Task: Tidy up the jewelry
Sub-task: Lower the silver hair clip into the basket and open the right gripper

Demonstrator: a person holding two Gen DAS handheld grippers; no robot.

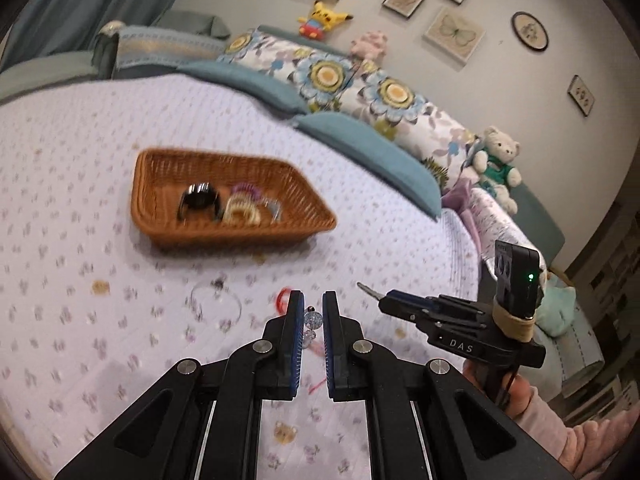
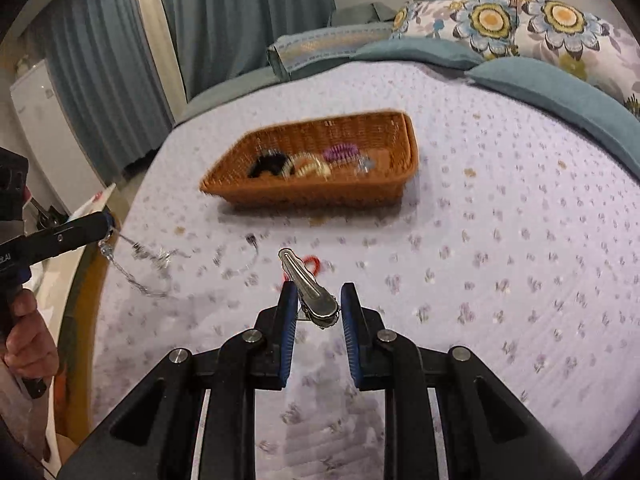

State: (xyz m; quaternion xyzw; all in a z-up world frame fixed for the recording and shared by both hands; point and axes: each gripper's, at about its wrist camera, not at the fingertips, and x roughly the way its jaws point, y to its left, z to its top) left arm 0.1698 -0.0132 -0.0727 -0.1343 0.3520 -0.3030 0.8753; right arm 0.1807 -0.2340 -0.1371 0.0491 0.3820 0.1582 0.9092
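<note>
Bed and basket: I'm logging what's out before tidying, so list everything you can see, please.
basket: one, brown wicker, on the bedspread.
items in basket: black clip, cream hair tie, purple hair tie.
bedspread: one, lilac with small flowers.
metal hair clip: one, silver, in the right hand-held gripper.
beaded chain: one, clear and silver, hanging from the left hand-held gripper.
red loop: one, on the bedspread.
thin ring: one, on the bedspread.
teddy bear: one, white, by the pillows.
left hand-held gripper: shut on chain.
right hand-held gripper: shut on clip.
</note>
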